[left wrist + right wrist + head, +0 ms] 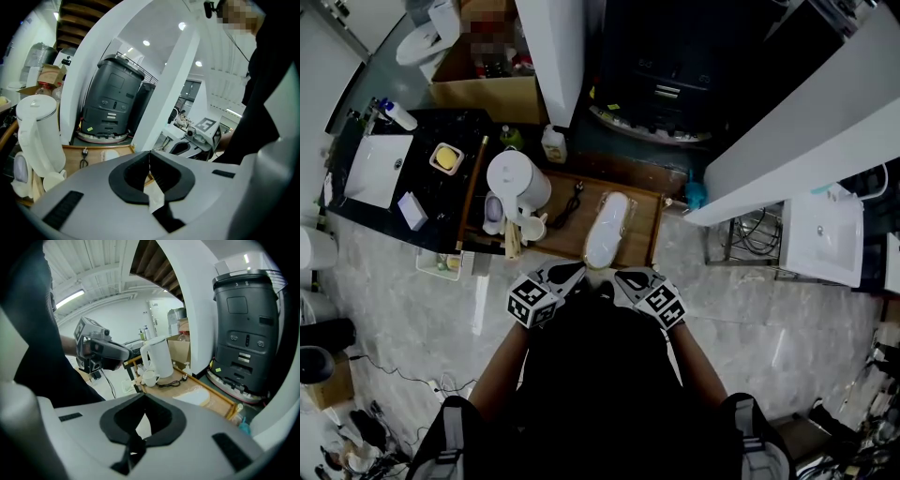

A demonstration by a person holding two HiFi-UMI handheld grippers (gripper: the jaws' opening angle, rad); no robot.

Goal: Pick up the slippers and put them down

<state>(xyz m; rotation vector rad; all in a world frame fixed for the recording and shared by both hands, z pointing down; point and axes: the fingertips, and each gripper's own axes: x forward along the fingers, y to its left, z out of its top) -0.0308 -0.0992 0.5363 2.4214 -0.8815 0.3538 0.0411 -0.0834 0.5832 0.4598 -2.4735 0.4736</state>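
- Both grippers hang empty at the near edge of a shallow wooden tray (654,234), so the step in hand looks like the approach: nothing has been picked up yet.
- The left gripper (570,276) has its jaws pressed together with nothing between them; its own view (149,157) shows the dark pads meeting in a thin seam.
- The right gripper (625,277) is likewise closed on nothing, the pads touching along their length in its own view (143,397).
- The pale white slipper in a clear plastic wrap (607,230) lies flat on the tray, just ahead of the two grippers and between their lines of aim. It sits ahead and left of the left gripper's tips (109,154), and ahead and right of the right gripper's tips (193,397). I cannot tell whether the wrap holds one slipper or a pair.
- A white electric kettle (517,183), a small white mug (532,228) and a black power cord (572,202) stand further ahead and to the left of the left gripper, apart from the slipper.
- The next move probably calls for one gripper's jaws to part before it goes forward and down. It would then close on the near end of the slipper; the slick wrap may slip, so the bite should be deep.
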